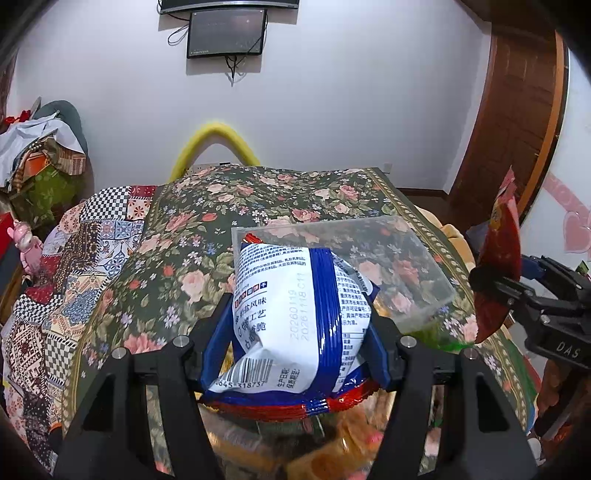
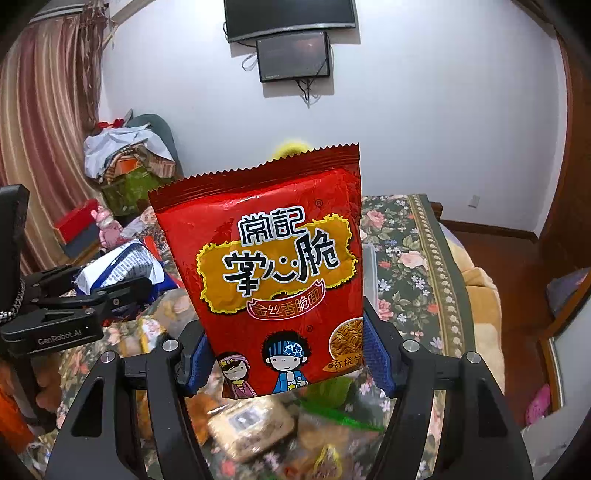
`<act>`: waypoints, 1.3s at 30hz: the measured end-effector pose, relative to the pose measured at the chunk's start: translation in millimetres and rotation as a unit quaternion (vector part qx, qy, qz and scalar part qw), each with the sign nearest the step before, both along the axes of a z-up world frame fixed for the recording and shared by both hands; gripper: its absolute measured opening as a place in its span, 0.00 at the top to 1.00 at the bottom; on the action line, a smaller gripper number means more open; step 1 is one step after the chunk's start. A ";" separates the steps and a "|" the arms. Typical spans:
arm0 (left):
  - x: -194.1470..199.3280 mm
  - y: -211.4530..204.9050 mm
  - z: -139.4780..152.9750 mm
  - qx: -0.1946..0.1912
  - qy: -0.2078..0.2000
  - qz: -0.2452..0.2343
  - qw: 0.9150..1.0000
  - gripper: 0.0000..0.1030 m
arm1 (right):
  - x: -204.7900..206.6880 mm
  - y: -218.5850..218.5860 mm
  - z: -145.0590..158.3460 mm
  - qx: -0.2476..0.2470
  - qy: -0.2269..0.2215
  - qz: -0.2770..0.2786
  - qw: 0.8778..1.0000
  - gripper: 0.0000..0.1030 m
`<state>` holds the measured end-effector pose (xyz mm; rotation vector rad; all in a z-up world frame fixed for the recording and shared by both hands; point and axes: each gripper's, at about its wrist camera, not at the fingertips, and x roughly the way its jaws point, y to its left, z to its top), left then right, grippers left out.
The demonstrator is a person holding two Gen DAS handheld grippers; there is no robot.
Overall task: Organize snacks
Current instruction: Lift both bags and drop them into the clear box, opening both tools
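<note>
- Room: white wall with two dark screens (image 1: 226, 33) at top centre; a floral cloth (image 1: 280, 195) covers the work surface across mid-frame.
- Left gripper (image 1: 293, 328): jaws closed on a blue-and-white snack bag (image 1: 295, 317), centre of its view, held above the clear bin (image 1: 424, 273) just right of it.
- Right gripper (image 2: 290, 354): jaws clamped on the lower sides of a red noodle snack bag (image 2: 273, 266), upright, centre frame.
- Handling, judged: both bags light, puffy, slick film, contents crushable; grip by the sides or sealed edge, lightly.
- Views: the left view alone shows the bin plainly; the right view alone shows the red bag's front and loose snack packets (image 2: 251, 428) blurred at bottom centre.
</note>
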<state>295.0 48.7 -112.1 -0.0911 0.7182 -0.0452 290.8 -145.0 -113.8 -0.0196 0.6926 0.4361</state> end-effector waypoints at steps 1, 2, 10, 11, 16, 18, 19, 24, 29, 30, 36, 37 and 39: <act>6.4 -0.1 -2.6 0.001 0.001 0.001 1.000 0.39 | 5.2 0.4 -3.3 -0.001 0.005 -0.002 1.000 0.37; 9.8 -0.2 -4.5 0.002 0.001 0.002 1.000 0.39 | 10.0 -0.6 -5.1 -0.004 0.006 -0.003 1.000 0.37; 54.5 -4.0 -33.9 0.014 0.027 0.000 1.000 0.39 | 45.8 0.3 -17.5 -0.015 0.025 -0.010 1.000 0.37; 61.2 -4.5 -38.5 0.016 0.031 0.001 0.999 0.39 | 48.7 1.7 -19.1 -0.019 0.028 -0.009 0.999 0.37; 82.9 -5.6 -51.8 0.032 0.039 0.005 0.999 0.39 | 70.1 9.6 -34.2 -0.048 0.060 -0.009 0.997 0.37; 89.0 -5.6 -54.7 0.034 0.042 0.006 0.999 0.39 | 75.7 11.3 -38.1 -0.050 0.071 -0.004 0.996 0.37; 91.3 -5.1 -56.0 0.032 0.044 0.006 0.998 0.39 | 77.0 13.2 -40.2 -0.056 0.072 -0.002 0.996 0.37; 100.1 -7.6 -63.7 0.031 0.055 0.000 0.998 0.39 | 74.2 22.4 -36.3 -0.062 0.070 0.023 0.995 0.37; 107.0 -7.2 -75.0 0.023 0.077 -0.002 0.997 0.39 | 82.0 24.6 -46.8 -0.074 0.091 0.024 0.993 0.37; 106.7 -7.5 -75.7 0.021 0.079 -0.004 0.997 0.39 | 85.5 24.4 -49.7 -0.073 0.099 0.025 0.992 0.37; 96.0 -15.1 -67.6 0.049 0.056 -0.015 0.997 0.37 | 85.1 23.6 -58.2 -0.077 0.125 0.025 0.989 0.36; 93.9 -15.8 -64.7 0.052 0.053 -0.017 0.997 0.37 | 83.5 23.9 -57.1 -0.080 0.124 0.025 0.989 0.36; 90.1 -14.6 -58.4 0.047 0.051 -0.019 0.997 0.37 | 80.3 24.4 -53.0 -0.087 0.118 0.023 0.989 0.36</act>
